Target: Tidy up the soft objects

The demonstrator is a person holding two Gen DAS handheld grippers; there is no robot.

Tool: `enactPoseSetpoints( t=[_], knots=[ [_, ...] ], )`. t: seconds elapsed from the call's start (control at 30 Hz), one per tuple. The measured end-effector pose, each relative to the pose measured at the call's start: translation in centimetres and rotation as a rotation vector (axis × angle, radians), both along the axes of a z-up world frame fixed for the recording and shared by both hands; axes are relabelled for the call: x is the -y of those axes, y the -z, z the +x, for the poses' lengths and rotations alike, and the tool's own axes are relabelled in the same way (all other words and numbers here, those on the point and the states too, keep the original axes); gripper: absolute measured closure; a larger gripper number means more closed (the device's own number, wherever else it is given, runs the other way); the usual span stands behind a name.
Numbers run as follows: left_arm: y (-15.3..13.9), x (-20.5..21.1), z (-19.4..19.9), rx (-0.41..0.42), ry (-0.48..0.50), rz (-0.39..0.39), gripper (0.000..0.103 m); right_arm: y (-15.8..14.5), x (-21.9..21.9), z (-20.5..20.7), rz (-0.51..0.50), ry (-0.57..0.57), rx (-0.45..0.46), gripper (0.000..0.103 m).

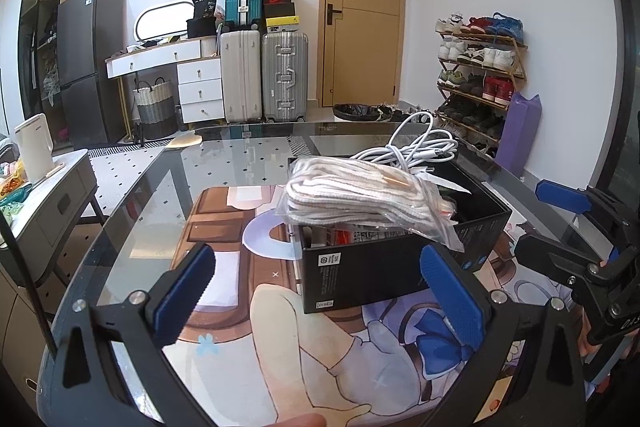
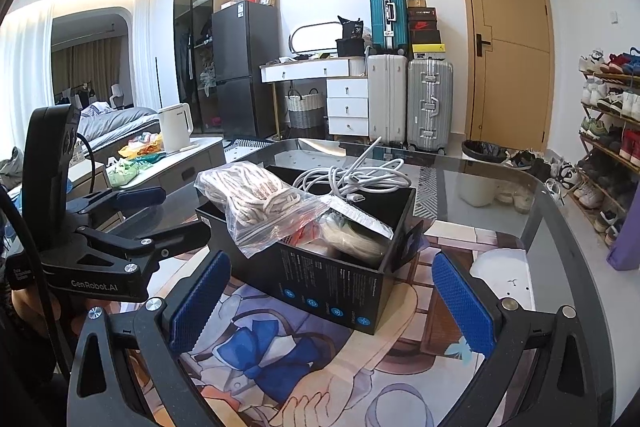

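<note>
Both grippers, left (image 1: 316,291) and right (image 2: 332,301), wide open, empty, facing box (image 2: 320,279); next: tuck overhanging bag (image 2: 256,203) inside.

Open left tool (image 1: 316,291), bagged laces (image 1: 360,199) atop box (image 1: 360,267)

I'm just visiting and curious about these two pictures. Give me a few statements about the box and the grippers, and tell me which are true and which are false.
1. The black box stands on a glass table. True.
2. The left gripper is clamped on the box. False: it is open and holds nothing.
3. A clear bag of white rope lies on top of the box and sticks out over its rim. True.
4. The white cable is coiled on the floor. False: it is piled at the far end of the box.
5. The right gripper is open. True.
</note>
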State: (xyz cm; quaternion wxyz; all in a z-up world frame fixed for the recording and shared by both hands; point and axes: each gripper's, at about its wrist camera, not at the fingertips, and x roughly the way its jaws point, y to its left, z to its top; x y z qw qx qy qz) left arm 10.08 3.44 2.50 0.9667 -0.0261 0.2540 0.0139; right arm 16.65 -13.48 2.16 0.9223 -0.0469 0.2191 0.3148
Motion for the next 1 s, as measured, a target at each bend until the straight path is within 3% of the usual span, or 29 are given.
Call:
enactPoseSetpoints(
  t=[0.4, 1.0],
  knots=[
    [0.01, 0.08, -0.1, 0.009, -0.003, -0.007, 0.0, 0.01, 0.77, 0.32, 0.047, 0.004, -0.008, 0.001],
    [-0.01, -0.14, -0.17, 0.007, 0.004, -0.018, 0.0, 0.04, 0.57, 0.2, 0.037, 0.004, -0.005, 0.001]
  ],
)
